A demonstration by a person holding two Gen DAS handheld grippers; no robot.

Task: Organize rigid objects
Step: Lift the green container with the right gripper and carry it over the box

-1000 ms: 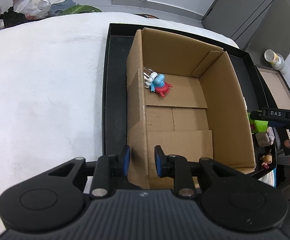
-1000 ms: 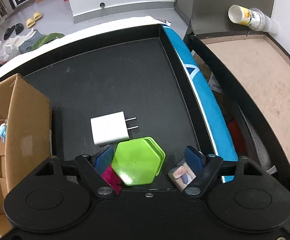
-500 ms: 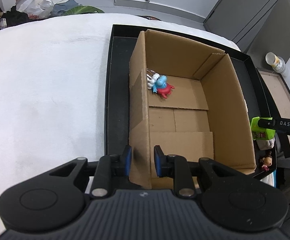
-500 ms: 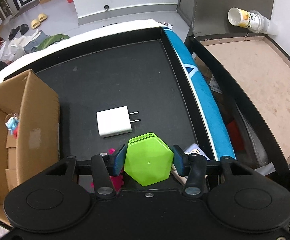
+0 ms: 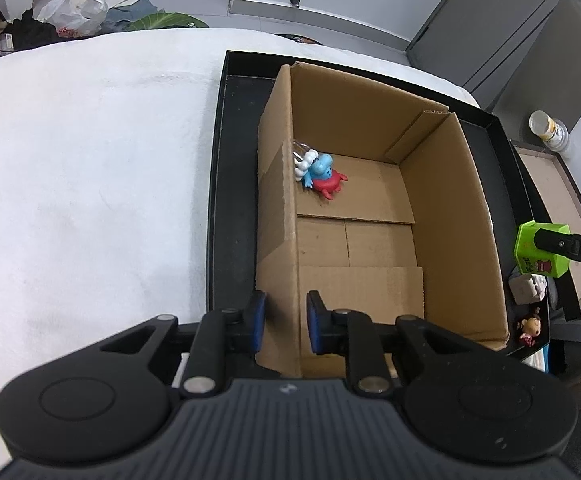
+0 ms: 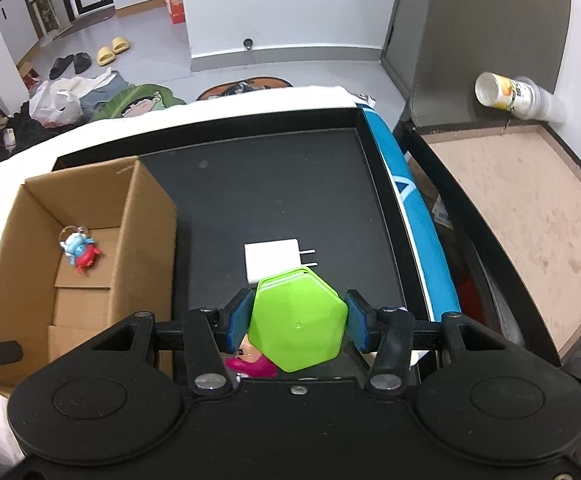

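Note:
My right gripper (image 6: pixel 296 320) is shut on a green hexagonal box (image 6: pixel 298 324) and holds it in the air above the black tray (image 6: pixel 270 184). From the left wrist view the same green box (image 5: pixel 530 256) hangs just right of the cardboard box (image 5: pixel 450 220). A white plug charger (image 6: pixel 270 260) lies on the tray beyond it, and a pink figure (image 6: pixel 250 362) lies under the fingers. My left gripper (image 5: pixel 284 324) is shut on the near left corner of the cardboard box. A blue and red toy (image 5: pixel 322 176) rests inside that box.
A small doll (image 5: pixel 528 330) and a pale lump (image 5: pixel 524 290) lie on the tray right of the box. White cloth (image 5: pixel 90 200) covers the table to the left. A blue strip (image 6: pixel 414 232) and a brown board (image 6: pixel 522 232) with a tipped cup (image 6: pixel 506 92) flank the tray's right side.
The right gripper's jaws closed onto the green hexagonal box and lifted it off the tray. The left gripper kept still at the box corner.

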